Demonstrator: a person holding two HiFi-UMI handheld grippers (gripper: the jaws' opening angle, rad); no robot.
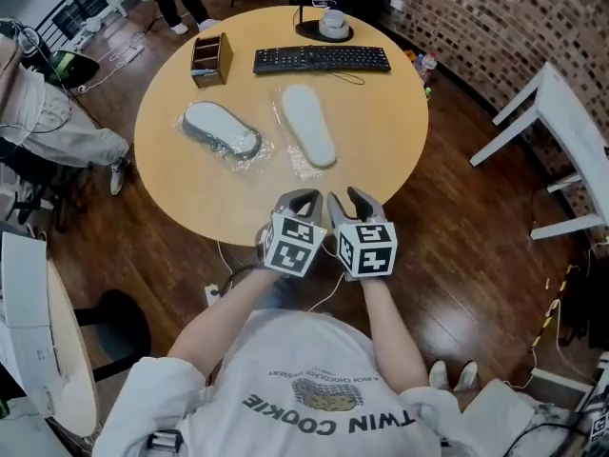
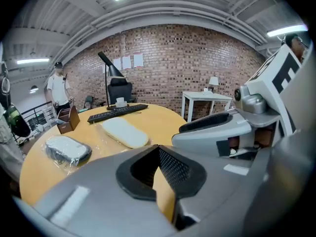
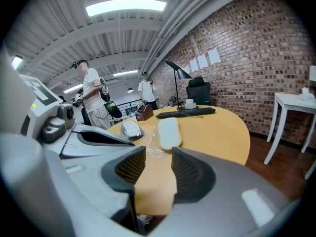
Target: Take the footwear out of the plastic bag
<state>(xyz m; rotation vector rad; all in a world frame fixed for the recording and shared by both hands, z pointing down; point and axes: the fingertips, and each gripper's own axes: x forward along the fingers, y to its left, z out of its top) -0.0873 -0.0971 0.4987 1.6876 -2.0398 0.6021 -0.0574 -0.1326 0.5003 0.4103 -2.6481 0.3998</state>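
Observation:
Two slippers lie on the round wooden table [image 1: 381, 131]. A grey one [image 1: 221, 129] [image 2: 66, 148] [image 3: 131, 128] sits wrapped in clear plastic at the left. A pale one [image 1: 309, 124] [image 2: 124, 132] [image 3: 168, 131] lies sole up to its right, on a crumpled clear bag [image 1: 300, 160]. Side by side at the table's near edge, well short of both slippers, are my left gripper [image 1: 299, 198] [image 2: 159, 162] and my right gripper [image 1: 350, 198] [image 3: 158, 164]. The left jaws stand narrowly apart and the right jaws wider. Only the tabletop shows between either pair.
A black keyboard [image 1: 322, 59], a wooden box [image 1: 209, 58] and a lamp base with a cup [image 1: 332, 25] stand at the table's far side. A white table [image 1: 571, 131] stands to the right on the dark floor. A person [image 2: 58, 90] stands beyond the table.

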